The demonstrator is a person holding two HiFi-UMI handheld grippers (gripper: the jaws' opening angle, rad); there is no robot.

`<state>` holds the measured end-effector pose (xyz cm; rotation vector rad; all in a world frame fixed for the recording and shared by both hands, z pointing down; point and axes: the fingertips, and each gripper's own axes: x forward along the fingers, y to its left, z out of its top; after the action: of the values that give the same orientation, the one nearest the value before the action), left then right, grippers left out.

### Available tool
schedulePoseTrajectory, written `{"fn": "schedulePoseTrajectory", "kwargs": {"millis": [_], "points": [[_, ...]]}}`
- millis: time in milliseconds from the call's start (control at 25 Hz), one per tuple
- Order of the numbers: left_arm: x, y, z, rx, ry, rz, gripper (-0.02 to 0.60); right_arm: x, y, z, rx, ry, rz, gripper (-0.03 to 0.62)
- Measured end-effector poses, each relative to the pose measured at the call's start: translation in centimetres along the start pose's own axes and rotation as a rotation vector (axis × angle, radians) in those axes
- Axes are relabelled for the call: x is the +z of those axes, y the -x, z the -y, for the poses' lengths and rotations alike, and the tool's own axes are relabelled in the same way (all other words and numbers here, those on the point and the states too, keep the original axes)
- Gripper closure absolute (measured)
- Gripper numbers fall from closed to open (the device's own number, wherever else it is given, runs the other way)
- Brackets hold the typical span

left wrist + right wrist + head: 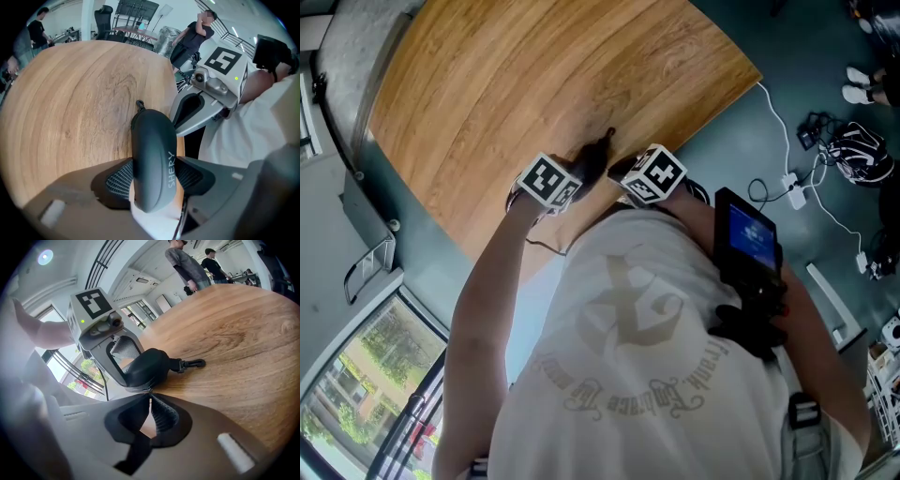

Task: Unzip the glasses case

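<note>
The round wooden table (534, 84) fills the top left of the head view. A person in a white shirt (628, 328) leans over the edge of the table nearest them.

The left gripper (154, 171) is on the left, at that near edge, and it points steeply down. Its jaws stand wide apart because the glasses case (592, 161) is between them. The ribbed black pads (119, 178) press on both long sides of the case, so this gripper is holding it.

The case is dark grey and smooth, with rounded ends, and it has pale letters on its side. It sits right at the near edge of the table, between the two grippers. Its far end points in toward the middle of the table. A small black clip (193, 363) hangs off that far end and lies flat on the wood.

The right gripper (150, 401) is just to the right of the case, at the case's near end. Its jaws are squeezed almost together. They pinch a thin pale zip tab (149, 400) that comes out of the zip line (136, 389).

Farther right, a black box with a blue screen (745, 234) sits by the person's arm. Past the table's right edge, a white cable (780, 122) runs over the dark floor to a white plug block (795, 192).
</note>
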<state>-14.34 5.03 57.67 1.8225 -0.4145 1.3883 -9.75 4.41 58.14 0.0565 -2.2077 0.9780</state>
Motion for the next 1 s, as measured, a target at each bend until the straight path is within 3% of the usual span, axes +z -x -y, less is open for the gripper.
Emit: {"fn": "schedulePoseTrajectory", "kwargs": {"millis": [720,1000], "points": [[-1.2,0.2,0.0,-0.014,-0.082,-0.098,0.285,1.1,0.8,0.0,-0.009,0.074,0.008,0.577],[-2.2,-0.2,0.2,0.025,-0.199,-0.185,0.288,1.3,1.1,0.4,-0.039,0.109,0.000,0.577]]}}
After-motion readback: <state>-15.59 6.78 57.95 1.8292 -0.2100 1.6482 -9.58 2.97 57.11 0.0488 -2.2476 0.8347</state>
